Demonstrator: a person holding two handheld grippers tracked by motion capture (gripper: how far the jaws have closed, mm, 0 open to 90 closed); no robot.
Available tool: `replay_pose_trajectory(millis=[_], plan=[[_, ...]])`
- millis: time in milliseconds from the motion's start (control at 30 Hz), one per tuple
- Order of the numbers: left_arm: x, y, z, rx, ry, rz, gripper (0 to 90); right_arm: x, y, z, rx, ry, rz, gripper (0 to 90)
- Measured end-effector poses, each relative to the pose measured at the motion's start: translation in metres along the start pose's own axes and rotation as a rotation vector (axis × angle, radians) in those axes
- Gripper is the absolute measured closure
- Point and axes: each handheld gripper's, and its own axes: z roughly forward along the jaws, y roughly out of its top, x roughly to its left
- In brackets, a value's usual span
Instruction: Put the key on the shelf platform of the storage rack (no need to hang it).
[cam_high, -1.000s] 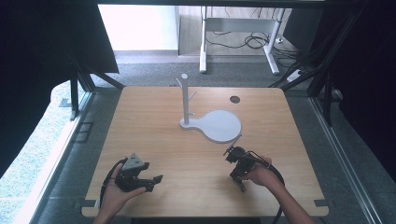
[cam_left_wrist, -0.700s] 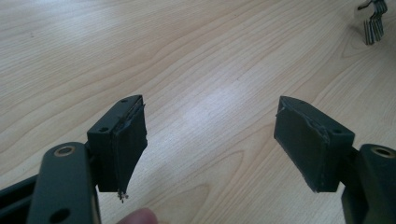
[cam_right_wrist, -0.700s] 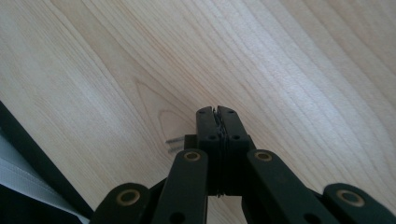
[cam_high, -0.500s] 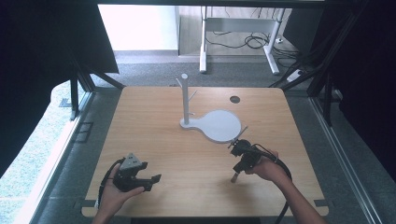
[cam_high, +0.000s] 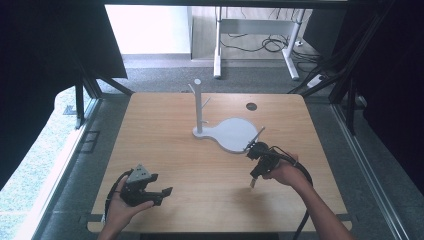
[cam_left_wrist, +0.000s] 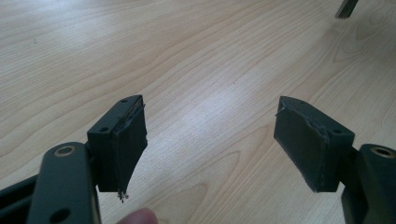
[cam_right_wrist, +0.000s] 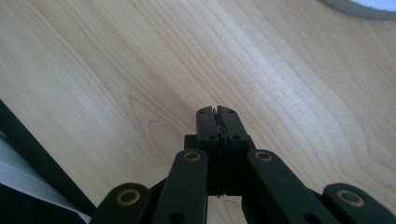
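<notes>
High view, stand: the white peg stand (cam_high: 199, 107) is upright on its round base (cam_high: 235, 135) in the middle of the table (cam_high: 165, 130), with nothing hanging on its pegs.
High view, right gripper: the right gripper (cam_high: 252, 181) is held just beside the near edge of the base, its tips angled down toward the wood.
High view, left gripper: the left gripper (cam_high: 162, 185) sits low at the near left corner, well apart from the stand.
High view, risk: a swing of the right hand toward the post could catch the base rim or a peg, so that the light stand slides or tips. The trailing cable could also drag across the base.
Left gripper view, state: the left gripper (cam_left_wrist: 210, 140) has its jaws spread wide with nothing between them, above bare table (cam_left_wrist: 187, 46).
Left gripper view, risk: frayed padding shows on both pads, and I judge it could slip on a smooth post.
Right gripper view, state: the right gripper (cam_right_wrist: 217, 112) is fully closed, pad against pad, and holds nothing. The base (cam_right_wrist: 355, 7) edge shows at the top right.
Right gripper view, risk: closed jaws cannot take anything, so if they reach the stand this way they will only poke it. The low tips could also scrape the table (cam_right_wrist: 116, 70).
</notes>
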Motion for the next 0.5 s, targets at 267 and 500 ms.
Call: replay_pose_trajectory(millis=[267, 500], plan=[[-0.001, 0.000, 0.000, -0.002, -0.001, 0.002, 25.6, -0.010, 0.006, -0.005, -0.007, -0.009, 0.011, 89.5], [-0.003, 0.000, 0.001, 0.002, 0.003, 0.007, 25.7, -0.019, 0.008, -0.008, -0.019, -0.014, 0.022, 89.5]])
